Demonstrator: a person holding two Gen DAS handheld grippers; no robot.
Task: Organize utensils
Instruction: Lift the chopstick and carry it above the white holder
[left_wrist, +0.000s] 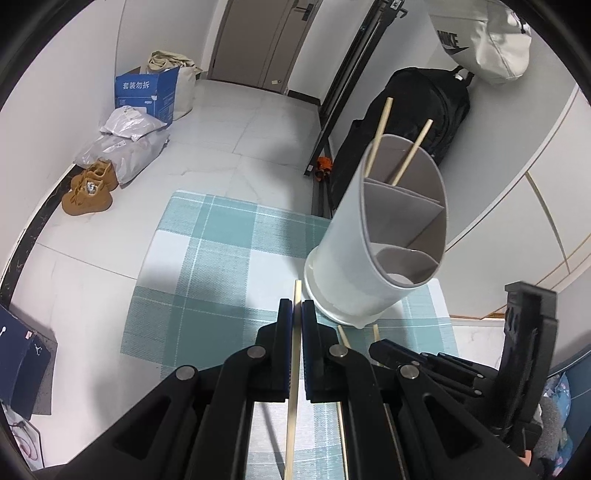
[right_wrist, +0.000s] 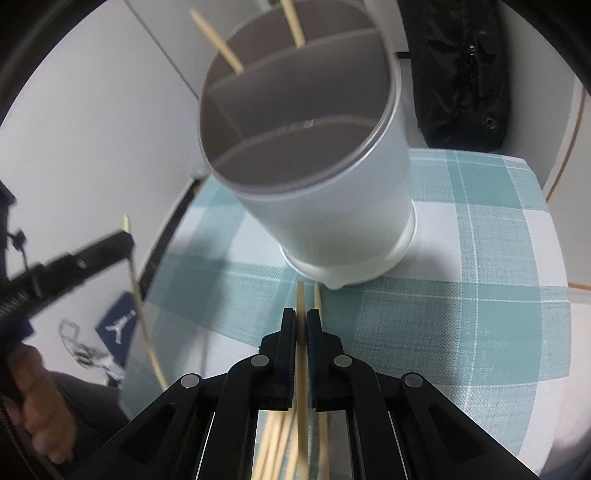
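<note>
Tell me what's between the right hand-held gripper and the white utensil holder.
In the right wrist view, only the held chopstick's tip and checked cloth lie between the right hand-held gripper and the holder.

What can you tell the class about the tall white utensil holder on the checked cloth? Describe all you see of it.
The tall white cylindrical utensil holder looks like smooth matte plastic, with a grey inner lining and a wider, paler base ring. Grey partitions split its open top into several compartments. It stands on the teal-and-white checked cloth. Two light wooden chopsticks lean in the far compartment; the nearer compartments appear empty. No claw touches it.
</note>
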